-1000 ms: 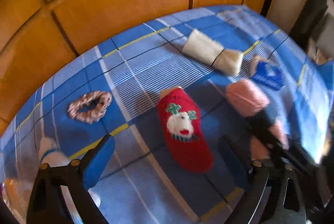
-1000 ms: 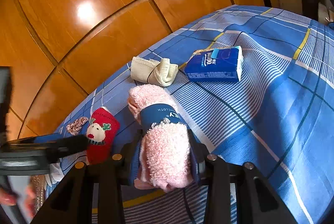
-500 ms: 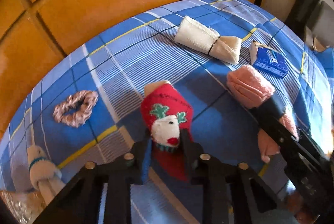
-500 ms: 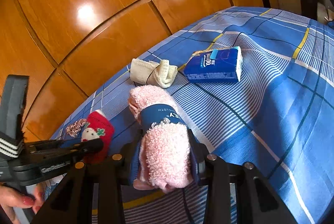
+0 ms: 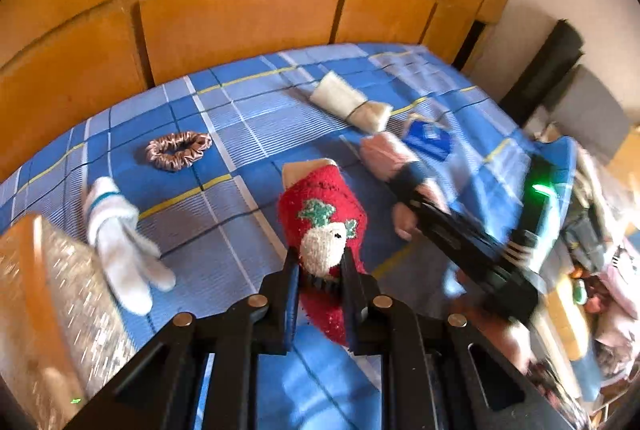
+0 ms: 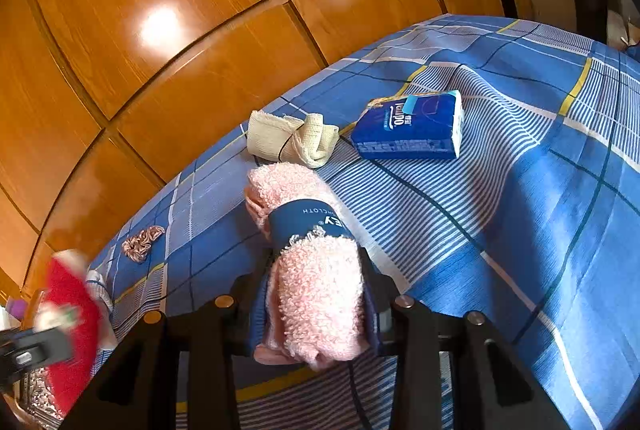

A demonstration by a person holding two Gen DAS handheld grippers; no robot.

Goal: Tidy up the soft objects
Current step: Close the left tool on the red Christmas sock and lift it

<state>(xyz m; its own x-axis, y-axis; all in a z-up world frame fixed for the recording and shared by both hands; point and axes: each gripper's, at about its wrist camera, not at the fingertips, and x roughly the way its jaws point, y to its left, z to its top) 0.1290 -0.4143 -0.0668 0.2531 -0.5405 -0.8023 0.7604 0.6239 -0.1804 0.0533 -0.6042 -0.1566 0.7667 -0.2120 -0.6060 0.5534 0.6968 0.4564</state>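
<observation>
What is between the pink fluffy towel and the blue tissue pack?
Only bare checked bedspread, seen from the right wrist camera. The pink towel and the tissue pack lie apart; the cream rolled cloth sits off to the side.

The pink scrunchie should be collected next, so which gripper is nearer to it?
Left. The left gripper, shut on the red sock, is nearer the scrunchie; the right gripper, holding the pink towel, is farther.

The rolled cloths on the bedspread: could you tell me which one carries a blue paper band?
The pink towel roll, clamped in the right gripper; the cream cloth roll behind it is tied only with a thin dark band.
</observation>
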